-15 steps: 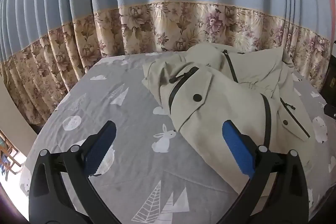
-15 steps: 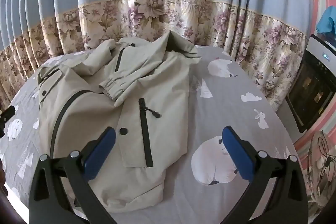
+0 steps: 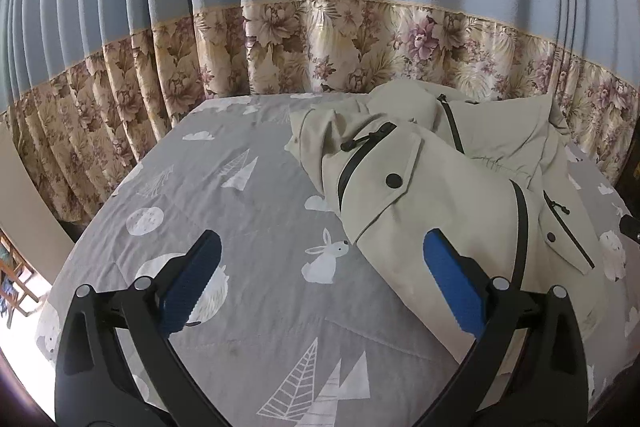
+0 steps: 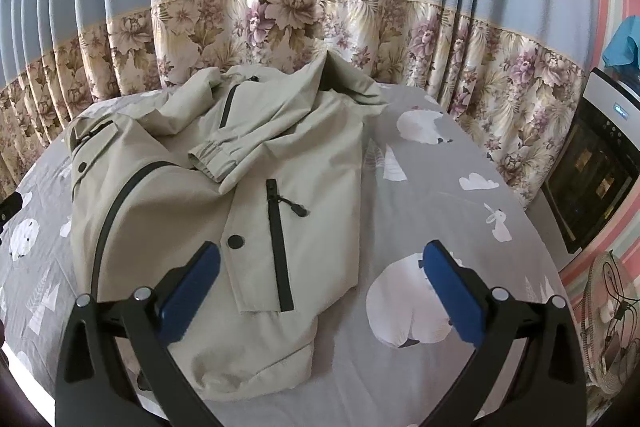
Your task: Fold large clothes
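Observation:
A beige jacket [image 3: 448,195] with black zippers and snap buttons lies crumpled on the bed, to the right in the left wrist view. In the right wrist view the jacket [image 4: 208,203] fills the left and middle, one elastic cuff folded across its front. My left gripper [image 3: 320,283] hovers open above the bare sheet, its right finger over the jacket's near edge. Held wide open too, my right gripper [image 4: 320,287] hangs above the jacket's lower right hem, nothing between its blue pads.
The bed sheet [image 3: 240,211] is grey with white rabbits, bears and trees. A blue and floral curtain [image 3: 320,39] runs behind the bed. In the right wrist view a dark appliance [image 4: 592,171] and a fan [image 4: 608,323] stand to the right of the bed.

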The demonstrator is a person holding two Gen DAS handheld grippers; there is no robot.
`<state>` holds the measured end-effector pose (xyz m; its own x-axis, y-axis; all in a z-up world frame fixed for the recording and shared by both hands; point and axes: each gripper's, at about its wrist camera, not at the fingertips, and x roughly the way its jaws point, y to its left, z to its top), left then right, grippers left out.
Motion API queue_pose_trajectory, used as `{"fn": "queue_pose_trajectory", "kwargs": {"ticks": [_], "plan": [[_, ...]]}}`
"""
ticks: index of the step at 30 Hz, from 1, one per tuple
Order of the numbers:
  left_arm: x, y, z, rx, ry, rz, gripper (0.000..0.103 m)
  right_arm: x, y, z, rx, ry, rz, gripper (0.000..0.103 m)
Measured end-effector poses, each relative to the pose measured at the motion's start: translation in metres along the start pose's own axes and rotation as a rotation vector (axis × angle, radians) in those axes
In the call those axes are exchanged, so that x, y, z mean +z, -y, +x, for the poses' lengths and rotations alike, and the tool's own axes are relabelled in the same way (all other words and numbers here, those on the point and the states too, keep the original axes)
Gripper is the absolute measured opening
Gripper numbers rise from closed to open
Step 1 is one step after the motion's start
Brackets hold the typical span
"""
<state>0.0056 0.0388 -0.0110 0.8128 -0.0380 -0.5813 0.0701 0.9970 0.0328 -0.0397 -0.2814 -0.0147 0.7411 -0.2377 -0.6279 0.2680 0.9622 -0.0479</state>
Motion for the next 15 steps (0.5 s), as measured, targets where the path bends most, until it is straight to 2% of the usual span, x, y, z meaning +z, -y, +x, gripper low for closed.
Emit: {"fn": "queue_pose_trajectory", "kwargs": {"ticks": [15], "plan": [[-0.0003, 0.0036, 0.0012, -0.003, -0.008, 0.01, 0.1, -0.0056, 0.0029, 0.0018, -0.005, -0.009, 0.0, 0.101]]}}
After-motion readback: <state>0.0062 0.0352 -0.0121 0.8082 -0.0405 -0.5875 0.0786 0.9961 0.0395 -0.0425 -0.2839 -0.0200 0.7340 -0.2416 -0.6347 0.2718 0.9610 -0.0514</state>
